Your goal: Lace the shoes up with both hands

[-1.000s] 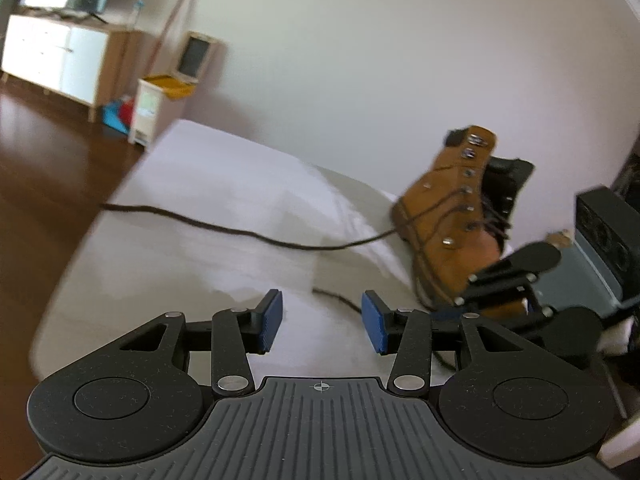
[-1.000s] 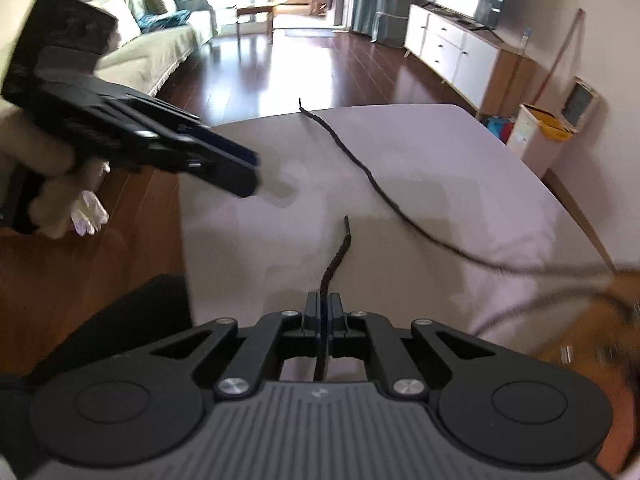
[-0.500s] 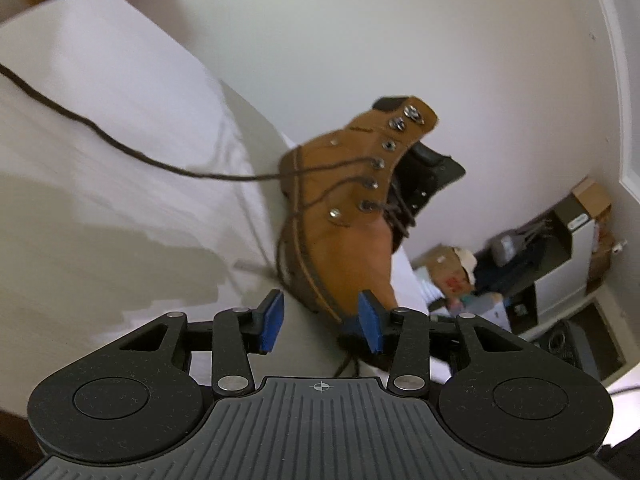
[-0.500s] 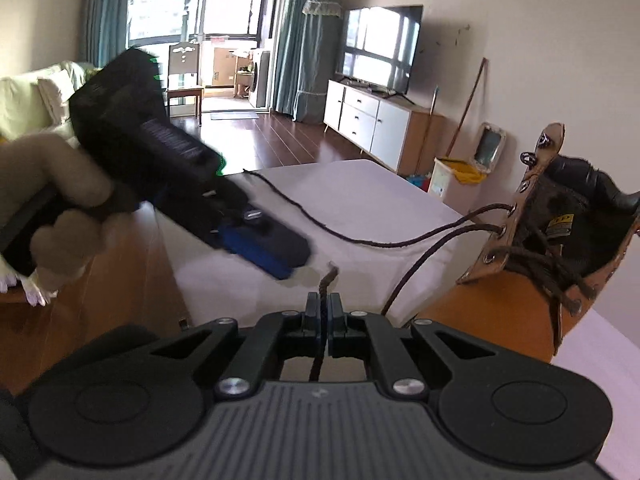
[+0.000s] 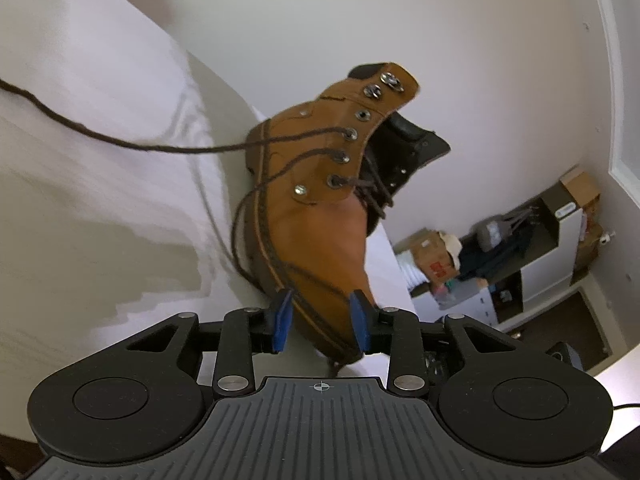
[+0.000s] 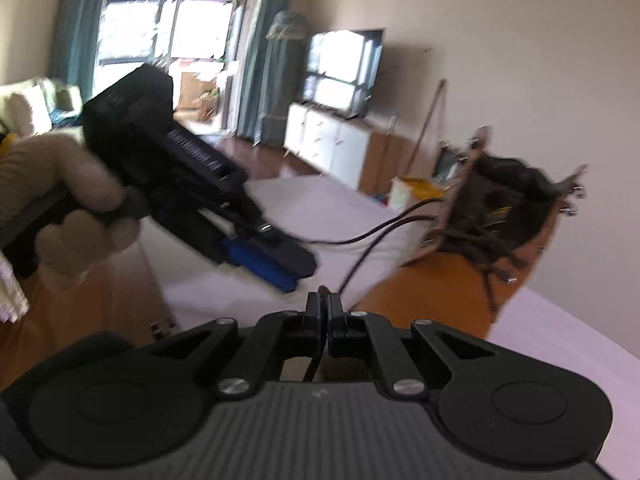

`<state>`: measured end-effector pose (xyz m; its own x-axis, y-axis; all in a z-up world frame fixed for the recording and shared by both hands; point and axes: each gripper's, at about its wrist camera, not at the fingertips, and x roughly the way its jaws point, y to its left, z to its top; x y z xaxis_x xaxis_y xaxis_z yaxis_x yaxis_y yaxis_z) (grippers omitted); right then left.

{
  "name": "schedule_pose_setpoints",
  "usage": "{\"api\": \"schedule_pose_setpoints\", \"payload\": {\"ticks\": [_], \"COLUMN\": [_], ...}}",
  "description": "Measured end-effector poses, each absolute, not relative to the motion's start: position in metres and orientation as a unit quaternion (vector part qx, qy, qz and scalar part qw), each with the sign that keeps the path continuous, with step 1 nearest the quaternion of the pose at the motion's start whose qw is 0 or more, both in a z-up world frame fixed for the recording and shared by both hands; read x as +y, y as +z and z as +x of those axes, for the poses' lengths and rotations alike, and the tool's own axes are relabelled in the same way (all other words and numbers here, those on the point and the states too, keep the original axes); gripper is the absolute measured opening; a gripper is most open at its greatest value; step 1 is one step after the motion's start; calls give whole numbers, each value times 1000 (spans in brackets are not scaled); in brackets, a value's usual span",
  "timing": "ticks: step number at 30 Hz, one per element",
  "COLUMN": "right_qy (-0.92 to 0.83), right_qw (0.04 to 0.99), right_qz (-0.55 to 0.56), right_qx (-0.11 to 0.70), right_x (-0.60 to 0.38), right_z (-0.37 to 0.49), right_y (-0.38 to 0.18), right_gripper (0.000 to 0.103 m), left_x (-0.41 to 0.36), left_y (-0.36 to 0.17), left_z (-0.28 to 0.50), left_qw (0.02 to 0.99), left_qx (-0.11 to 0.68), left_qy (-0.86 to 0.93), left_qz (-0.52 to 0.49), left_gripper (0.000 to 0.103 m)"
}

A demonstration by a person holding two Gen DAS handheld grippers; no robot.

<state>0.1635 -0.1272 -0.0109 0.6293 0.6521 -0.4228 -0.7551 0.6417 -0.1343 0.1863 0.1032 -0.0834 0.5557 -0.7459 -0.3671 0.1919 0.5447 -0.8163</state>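
We had swung both tools toward the tan leather lace-up boot on the white surface: the right hand-held gripper stayed clenched on the dark brown lace end, while the left hand-held gripper was closing around the boot's toe, pads not yet pressing.

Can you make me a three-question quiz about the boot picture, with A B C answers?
1. Where does the boot stand?
A. on the white table
B. on the wood floor
C. on the sofa

2. What colour are the left gripper pads?
A. red
B. blue
C. green

3. What is the right gripper doing?
A. wide open
B. clamped on the boot
C. shut on the lace end

Answers: 1 A, its sole rests on the white top. 2 B, both pads show blue. 3 C, the lace tip pokes out between closed fingers.
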Motion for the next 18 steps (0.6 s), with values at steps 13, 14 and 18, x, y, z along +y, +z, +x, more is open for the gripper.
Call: {"api": "schedule_pose_setpoints", "payload": {"ticks": [13,14,18], "right_qy": [346,342,350], "right_qw": [917,919,920], "right_qz": [-127,-125,-111], "right_qx": [150,148,136], "right_x": [-163,-165,-170], "right_z": [139,139,136], "right_y": [-16,-17,-17], "right_gripper": [4,4,4], "left_x": [57,56,52], "left_y": [-74,-74,-73], "left_z": [209,209,204], "left_qw": [786,786,784], "left_qx": [382,384,390], "left_qy": [-334,-335,-337], "left_qz": [-352,-351,-346], "left_gripper": [33,33,33]}}
